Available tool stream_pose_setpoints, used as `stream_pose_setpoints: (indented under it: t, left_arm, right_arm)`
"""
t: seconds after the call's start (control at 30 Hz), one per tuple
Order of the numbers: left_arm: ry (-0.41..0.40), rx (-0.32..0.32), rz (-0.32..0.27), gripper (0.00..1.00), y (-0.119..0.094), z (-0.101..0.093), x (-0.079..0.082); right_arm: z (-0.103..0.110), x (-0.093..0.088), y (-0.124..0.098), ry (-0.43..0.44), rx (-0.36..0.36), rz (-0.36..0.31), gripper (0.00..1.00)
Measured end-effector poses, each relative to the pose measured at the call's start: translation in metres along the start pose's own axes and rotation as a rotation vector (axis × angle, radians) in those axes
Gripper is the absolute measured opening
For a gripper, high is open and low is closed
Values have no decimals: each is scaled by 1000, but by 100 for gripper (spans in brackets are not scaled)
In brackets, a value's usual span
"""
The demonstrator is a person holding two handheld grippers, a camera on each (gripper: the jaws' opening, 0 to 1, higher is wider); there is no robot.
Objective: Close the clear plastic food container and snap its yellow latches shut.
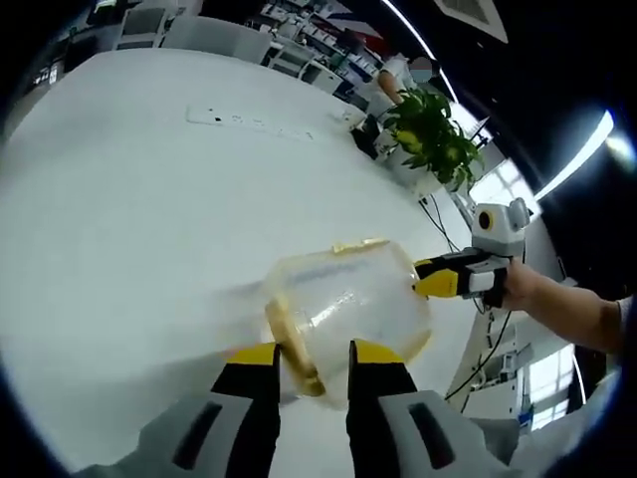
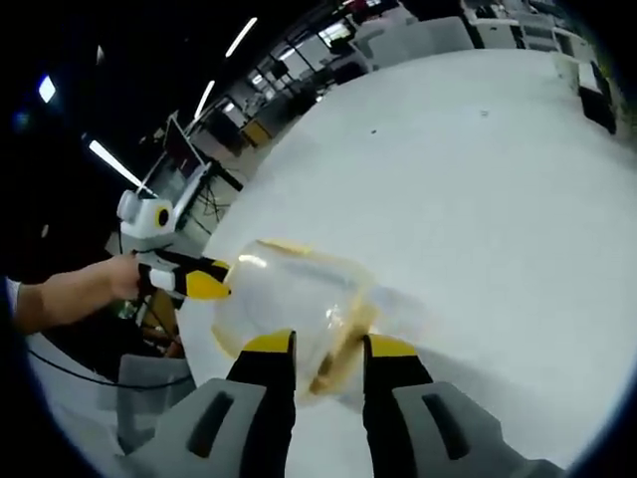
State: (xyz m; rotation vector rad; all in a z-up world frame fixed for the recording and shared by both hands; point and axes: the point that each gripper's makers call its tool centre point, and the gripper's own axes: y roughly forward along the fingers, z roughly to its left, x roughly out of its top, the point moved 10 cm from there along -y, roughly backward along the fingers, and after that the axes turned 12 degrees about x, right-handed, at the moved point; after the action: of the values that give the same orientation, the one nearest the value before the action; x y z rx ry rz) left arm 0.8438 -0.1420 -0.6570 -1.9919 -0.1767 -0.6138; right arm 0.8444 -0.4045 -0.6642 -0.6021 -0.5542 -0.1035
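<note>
The clear plastic container [image 1: 348,299] lies tilted over the white table, held between the two grippers. In the left gripper view its rim with a yellow latch [image 1: 296,349] sits between the jaws of my left gripper [image 1: 315,353], which close on it. My right gripper [image 1: 430,280] comes in from the right and meets the container's far end. In the right gripper view the container [image 2: 294,294] shows from its other end, and a yellow latch [image 2: 340,349] on its rim is pinched by my right gripper [image 2: 329,345]. The left gripper [image 2: 204,284] touches its left edge.
The white table [image 1: 149,199] stretches wide and bare around the container. A potted plant [image 1: 433,129] stands past its far edge, with cables and office desks behind. A person's hand [image 1: 523,289] and forearm hold the right gripper. A power strip [image 1: 249,121] lies far off on the table.
</note>
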Motion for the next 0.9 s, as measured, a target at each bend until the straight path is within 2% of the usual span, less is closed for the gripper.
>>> stream_pose_setpoints:
  t: [0.13, 0.23, 0.33, 0.5, 0.63, 0.73, 0.9]
  left_arm:
    - [-30, -1, 27, 20, 0, 3, 3]
    - [-23, -2, 28, 22, -1, 2, 3]
    - [50, 25, 3, 22, -4, 1, 7]
    - [147, 46, 20, 23, -7, -3, 14]
    - [221, 66, 5, 23, -11, -4, 23]
    - [309, 87, -4, 23, -15, -6, 32]
    - [361, 79, -24, 22, -19, -17, 45]
  right_arm:
    - [4, 2, 0, 5, -11, 7, 25]
    - [9, 0, 0, -57, -33, 26, 28]
    - [14, 1, 0, -146, -65, 46, 30]
    - [18, 3, -3, -192, -80, 75, 29]
    - [23, 8, -10, -206, -85, 62, 29]
    - [28, 14, -13, -240, -92, 45, 28]
    - [37, 20, -12, -300, -79, 45, 26]
